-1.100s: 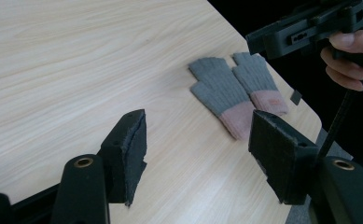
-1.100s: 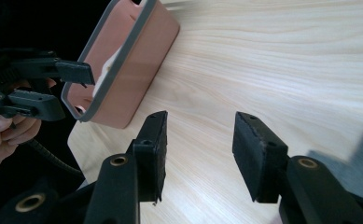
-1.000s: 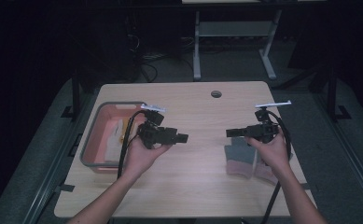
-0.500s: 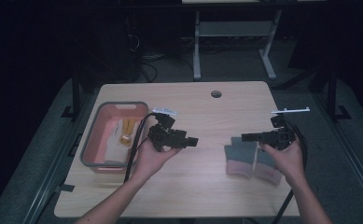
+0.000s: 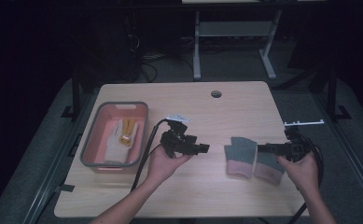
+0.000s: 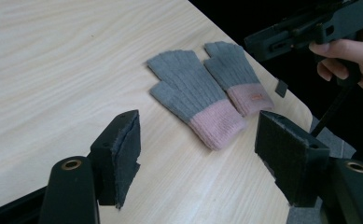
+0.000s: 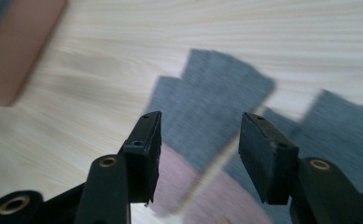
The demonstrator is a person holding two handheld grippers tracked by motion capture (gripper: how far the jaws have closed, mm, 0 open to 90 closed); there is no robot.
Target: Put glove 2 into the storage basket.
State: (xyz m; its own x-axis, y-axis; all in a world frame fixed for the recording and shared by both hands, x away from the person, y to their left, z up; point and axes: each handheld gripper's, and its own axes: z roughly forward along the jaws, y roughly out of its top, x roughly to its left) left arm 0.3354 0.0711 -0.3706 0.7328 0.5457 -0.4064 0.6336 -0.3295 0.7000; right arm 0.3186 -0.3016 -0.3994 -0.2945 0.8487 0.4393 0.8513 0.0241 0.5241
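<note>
- Right gripper (image 5: 259, 148), black, two-jawed, held in the right hand (image 5: 300, 169) near the front right of the table: jaws parted with nothing between, just been widening; poised low over the cuff end of the mittens, judged ready to come down on one.
- Left gripper (image 5: 206, 149), black, in the left hand (image 5: 163, 163) at mid-table: jaws likewise apart and bare, just been widening; aimed rightward at the mittens, apart from them, apparently lining up for the nearer one.
- Pair of knitted fingerless mittens, grey with pink cuffs: left mitten (image 5: 240, 156) and right mitten (image 5: 268, 165) flat on the wood, side by side and touching, cuffs toward the person, between the two grippers. In the left gripper view, near mitten (image 6: 193, 98) framed between the pads, far mitten (image 6: 237, 77) bearing a small tag on its cuff. Laid flat and square, so either cuff offers an edge to pinch.
- Light wooden table (image 5: 193, 196), rectangular, with a round cable hole (image 5: 216, 94) near the far edge.
- Pink plastic tub with grey rim (image 5: 87, 144) at the left side, well apart from the mittens: holds a pale work glove with yellow patch (image 5: 122, 135); judged the likely drop-off for the mittens.
- White desk frame (image 5: 235, 32) on the dark floor beyond the table.
</note>
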